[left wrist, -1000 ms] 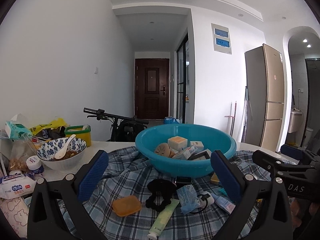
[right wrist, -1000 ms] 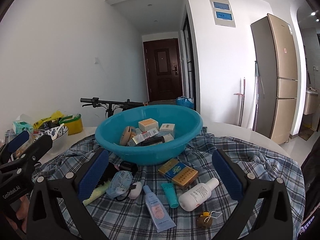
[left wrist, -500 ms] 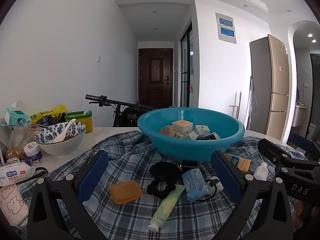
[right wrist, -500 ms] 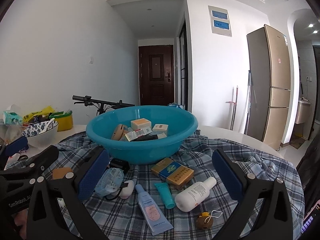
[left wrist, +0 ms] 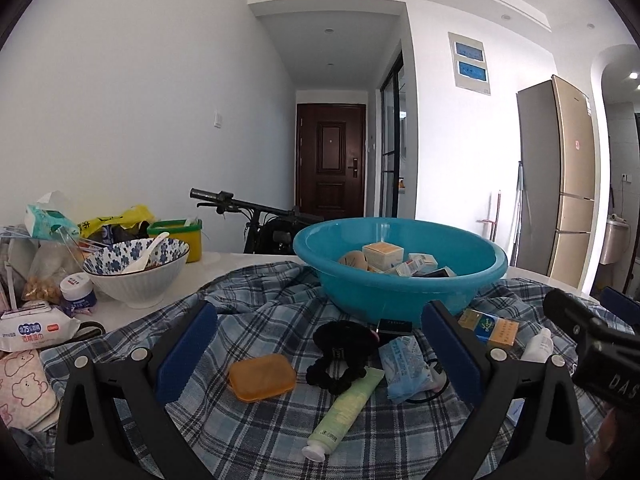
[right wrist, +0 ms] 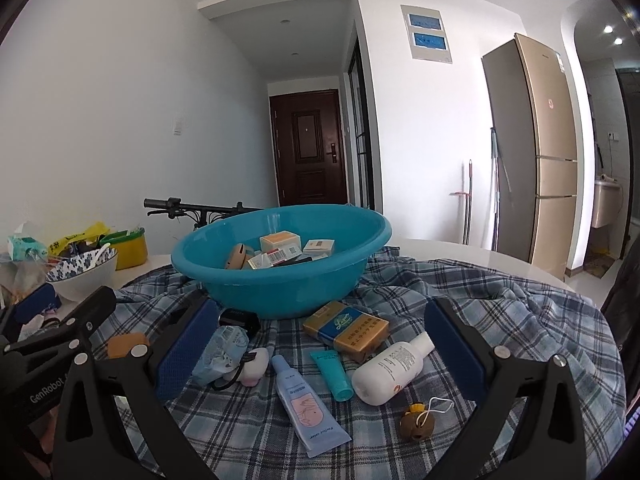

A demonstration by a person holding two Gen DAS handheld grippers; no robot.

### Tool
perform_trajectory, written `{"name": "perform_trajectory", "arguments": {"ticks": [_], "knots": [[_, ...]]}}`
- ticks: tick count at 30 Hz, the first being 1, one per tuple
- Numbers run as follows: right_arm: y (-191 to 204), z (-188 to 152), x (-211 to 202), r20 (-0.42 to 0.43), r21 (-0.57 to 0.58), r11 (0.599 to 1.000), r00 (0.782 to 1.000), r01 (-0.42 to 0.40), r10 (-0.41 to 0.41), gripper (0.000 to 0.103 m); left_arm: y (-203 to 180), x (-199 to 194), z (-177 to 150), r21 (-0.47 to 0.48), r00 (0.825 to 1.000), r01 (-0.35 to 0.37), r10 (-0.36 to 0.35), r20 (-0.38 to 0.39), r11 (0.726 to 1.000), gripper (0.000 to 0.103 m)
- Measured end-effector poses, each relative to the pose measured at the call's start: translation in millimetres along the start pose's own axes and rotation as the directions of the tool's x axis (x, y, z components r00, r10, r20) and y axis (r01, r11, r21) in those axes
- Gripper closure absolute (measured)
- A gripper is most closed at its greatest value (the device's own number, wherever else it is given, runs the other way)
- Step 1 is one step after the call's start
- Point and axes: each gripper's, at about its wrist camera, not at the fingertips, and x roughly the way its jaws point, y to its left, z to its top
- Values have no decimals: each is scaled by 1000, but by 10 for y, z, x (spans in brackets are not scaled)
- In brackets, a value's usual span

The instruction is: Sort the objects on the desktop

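Jaws of the left gripper (left wrist: 318, 350) and right gripper (right wrist: 320, 350) are spread wide, nothing held, above small items scattered before the round turquoise plastic basin (right wrist: 280, 288).

One teal basin (right wrist: 280, 276) stands on the plaid cloth (right wrist: 460, 300), holding several small boxes whose exact number cannot be told. On the cloth lie three tubes: one green (left wrist: 344, 412), one pale blue (right wrist: 306, 404), one short teal (right wrist: 334, 370). There is one white bottle (right wrist: 394, 368), one gold-and-blue box (right wrist: 346, 330), one orange soap case (left wrist: 262, 377), one black scrunchie (left wrist: 340, 350), and one patterned bowl (left wrist: 136, 272) far left.
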Motion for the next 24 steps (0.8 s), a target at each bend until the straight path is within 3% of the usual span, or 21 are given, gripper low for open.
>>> {"name": "perform_trajectory", "arguments": {"ticks": [7, 15, 24], "knots": [[-71, -14, 68, -42, 39, 999, 999, -8, 10, 0, 20, 79, -4, -11, 999, 10, -10, -46, 1000, 0], [-79, -16, 162, -93, 38, 999, 996, 0, 4, 0, -69, 64, -3, 29, 998, 47, -45, -49, 998, 0], [-387, -52, 257, -137, 208, 977, 988, -39, 68, 0, -61, 62, -5, 18, 998, 48, -47, -49, 999, 0]]}}
